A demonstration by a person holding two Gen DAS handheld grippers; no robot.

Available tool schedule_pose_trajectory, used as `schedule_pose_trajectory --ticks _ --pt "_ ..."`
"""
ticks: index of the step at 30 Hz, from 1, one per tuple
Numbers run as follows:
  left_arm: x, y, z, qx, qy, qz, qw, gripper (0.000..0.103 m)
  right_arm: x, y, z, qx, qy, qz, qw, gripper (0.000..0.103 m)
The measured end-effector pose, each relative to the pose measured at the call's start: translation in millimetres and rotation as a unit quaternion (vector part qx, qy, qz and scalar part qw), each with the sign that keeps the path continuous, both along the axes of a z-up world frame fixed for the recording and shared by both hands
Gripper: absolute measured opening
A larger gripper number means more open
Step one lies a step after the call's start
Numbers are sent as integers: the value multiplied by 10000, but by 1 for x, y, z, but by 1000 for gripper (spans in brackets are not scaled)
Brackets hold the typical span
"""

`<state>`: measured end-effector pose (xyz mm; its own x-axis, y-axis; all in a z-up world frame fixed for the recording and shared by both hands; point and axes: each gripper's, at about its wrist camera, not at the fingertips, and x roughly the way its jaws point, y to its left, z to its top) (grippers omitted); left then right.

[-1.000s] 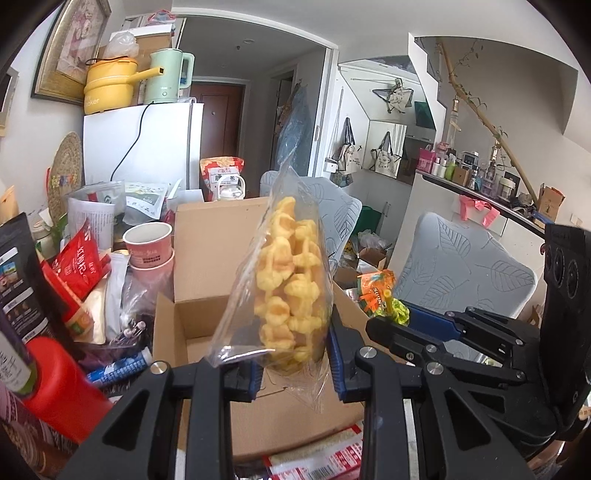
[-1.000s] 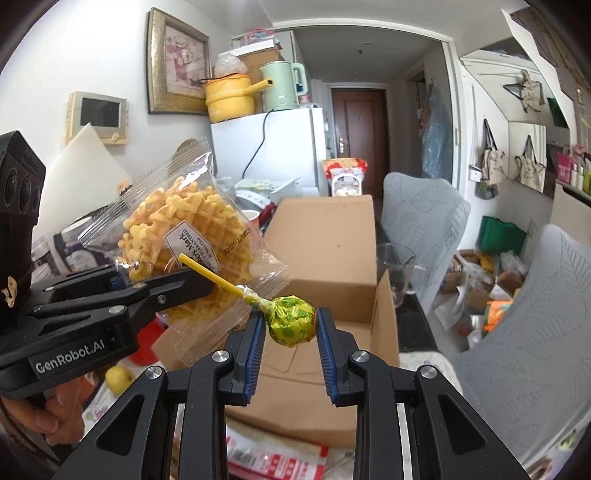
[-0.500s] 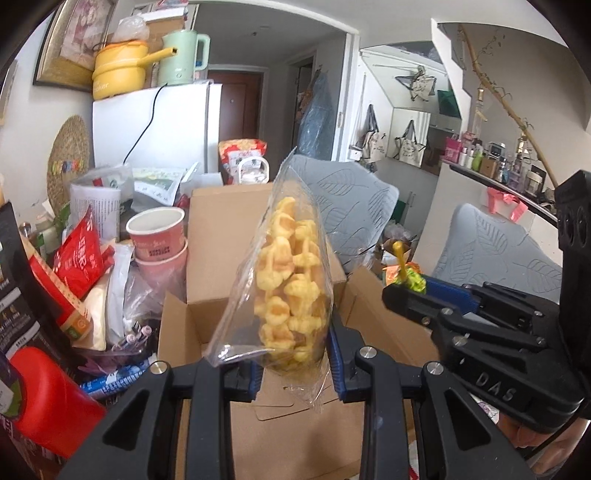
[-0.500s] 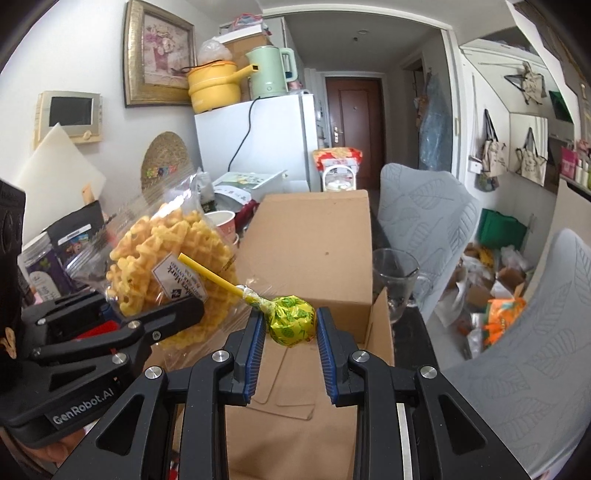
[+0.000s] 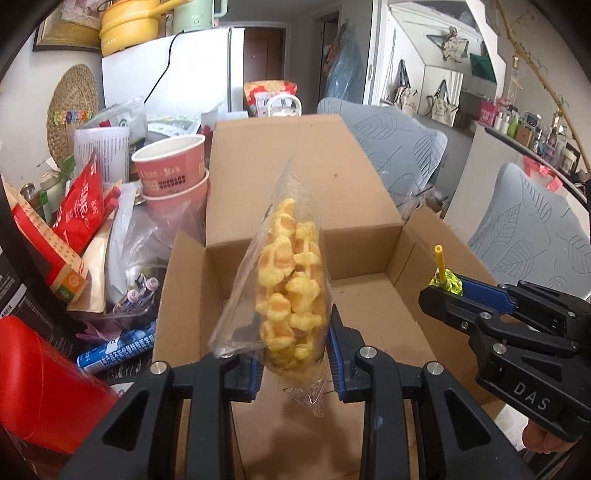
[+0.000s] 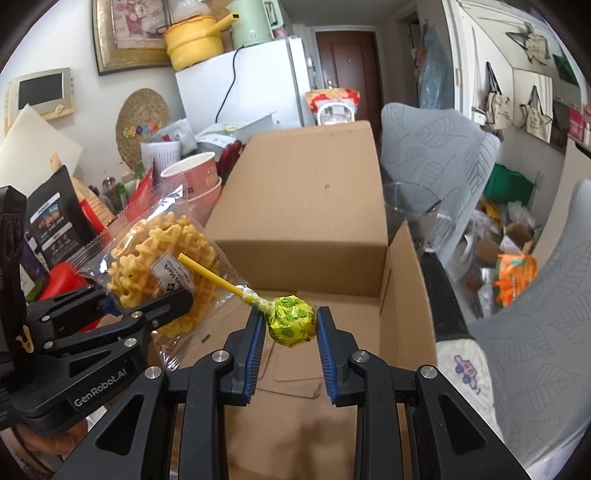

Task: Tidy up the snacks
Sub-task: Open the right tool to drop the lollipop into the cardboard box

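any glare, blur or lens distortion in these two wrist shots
Left wrist: waffle bag sharp in the left gripper, room edges bowed, corners black. Right wrist: lollipop crisp in the right gripper, bright daylight washes the right-hand wall, door frame curved.

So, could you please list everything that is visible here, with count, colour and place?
waffle snack bag: one, clear with yellow waffles, in the left gripper, over the box
lollipop: one, yellow-green wrapper, yellow stick, in the right gripper, over the box
cardboard box: one, brown, open, nothing seen inside, centre
paper bowls: two, pink, stacked, left of the box
red packet: one, red, in the left pile
glass cup: one, clear, right of the box
fridge: one, white, at the back
pot: one, yellow, on the fridge
kettle: one, pale green, on the fridge
chairs: two, grey leaf covers, right
left gripper: one, black, blue fingers, shut on bag
right gripper: one, black, blue fingers, shut on lollipop
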<state>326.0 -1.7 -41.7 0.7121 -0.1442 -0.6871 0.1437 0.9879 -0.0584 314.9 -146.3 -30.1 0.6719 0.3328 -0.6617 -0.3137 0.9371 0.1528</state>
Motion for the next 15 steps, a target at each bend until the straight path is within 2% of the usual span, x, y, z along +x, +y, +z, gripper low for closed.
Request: schedule_pose_trajectory --ticks 4,10,12,14,15 --pt "6 -2 -11 128 210 17 9997 28 8 2 -14 10 248 12 9997 28" --pt "21 -4 -31 259 747 134 9968 30 15 2 -24 -86 504 -64 9987 28" --pt "24 -4 -36 269 873 167 9957 30 16 2 -26 -122 556 -102 9983 31" --pt "24 -4 -36 347 827 238 9957 34 19 1 -27 -141 607 -150 9979 42" --pt "24 -5 -35 392 795 263 9957 35 19 0 -28 -141 633 -165 9978 42"
